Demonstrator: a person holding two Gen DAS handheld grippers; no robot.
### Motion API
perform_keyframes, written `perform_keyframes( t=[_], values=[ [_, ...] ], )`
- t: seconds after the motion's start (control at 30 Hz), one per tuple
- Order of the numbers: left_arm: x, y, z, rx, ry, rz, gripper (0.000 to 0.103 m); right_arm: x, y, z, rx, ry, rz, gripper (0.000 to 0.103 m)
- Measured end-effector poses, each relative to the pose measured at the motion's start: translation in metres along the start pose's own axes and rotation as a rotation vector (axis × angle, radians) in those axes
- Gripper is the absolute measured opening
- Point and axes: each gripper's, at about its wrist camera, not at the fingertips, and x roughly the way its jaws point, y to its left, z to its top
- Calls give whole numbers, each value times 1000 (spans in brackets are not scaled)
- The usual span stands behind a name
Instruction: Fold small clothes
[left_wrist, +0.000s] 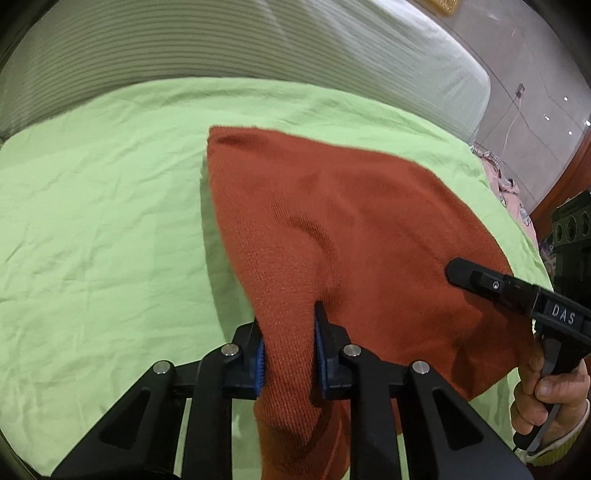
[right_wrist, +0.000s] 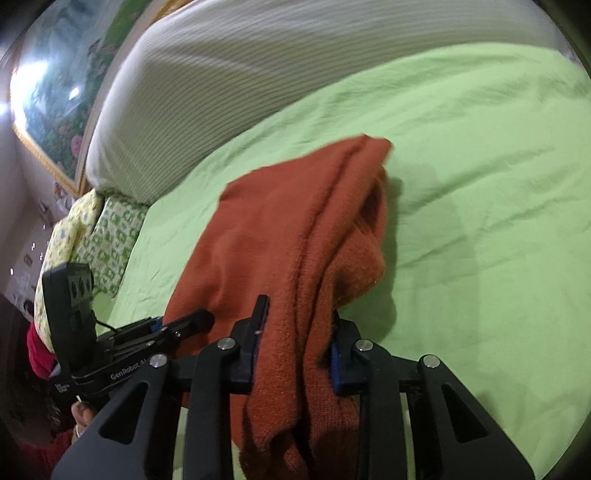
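A rust-orange knitted garment lies partly lifted over the light green bed sheet. My left gripper is shut on a bunched edge of it near the bottom of the left wrist view. My right gripper is shut on another bunched edge of the same garment, whose cloth drapes away from the jaws in folds. The right gripper also shows in the left wrist view, its tip against the garment's right side. The left gripper shows in the right wrist view at the garment's left edge.
A white ribbed pillow or bolster runs along the far side of the bed. Patterned green and yellow cushions lie at the bed's left end. A framed picture hangs on the wall. Pink cloth lies past the sheet's right edge.
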Motion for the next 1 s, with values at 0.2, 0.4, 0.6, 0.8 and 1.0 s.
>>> perform_keyframes(
  t=[0.2, 0.4, 0.6, 0.8, 1.0],
  values=[
    [-42, 14, -5, -19, -48, 10, 20, 2, 34, -9, -68, 6, 18, 28],
    [-80, 30, -12, -29, -94, 57, 20, 7, 65, -18, -113, 9, 53, 27],
    [-113, 42, -20, -27, -147, 106, 20, 12, 103, -20, -178, -12, 73, 23],
    [-127, 57, -21, -30, -178, 129, 20, 15, 132, -20, -246, -35, 94, 21],
    [-124, 79, -26, -81, -165, 111, 19, 29, 147, -23, -274, -18, 69, 20]
  ],
)
